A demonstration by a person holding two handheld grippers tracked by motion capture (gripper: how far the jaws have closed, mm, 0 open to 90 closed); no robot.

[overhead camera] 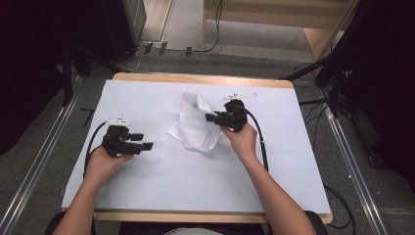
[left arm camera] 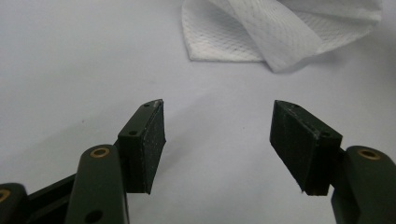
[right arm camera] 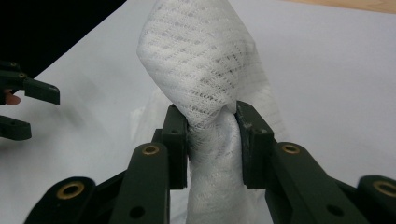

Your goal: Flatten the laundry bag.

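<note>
We held the right gripper (overhead camera: 211,117) over the middle of the table (overhead camera: 147,88), a little toward the far edge, with its jaws pointing to our left. Its jaws were closed on a bunched fold of the cloth (overhead camera: 193,125), a white mesh piece. In the right gripper view the cloth (right arm camera: 205,93) was pinched between the two pads and bulged out above them in a rounded twist, while more of it ran down between the jaws toward the camera. The rest of the cloth lay crumpled on the white table cover, spreading from the grip toward our near left, with one corner pointing at our left hand.

Our left gripper (overhead camera: 144,142) rested low over the left part of the table, well apart from the cloth, its jaws pointing right toward it. In the left gripper view its jaws stood wide apart with nothing between the pads (left arm camera: 152,144), only bare table beneath them. The near edge of the cloth (left arm camera: 261,42) showed beyond them, folded over itself, not touching either jaw.

In the right gripper view we also saw the left gripper (right arm camera: 23,109) at the left edge, its jaws parted.

A cable (overhead camera: 262,142) trailed from the right gripper past our wrist.
</note>
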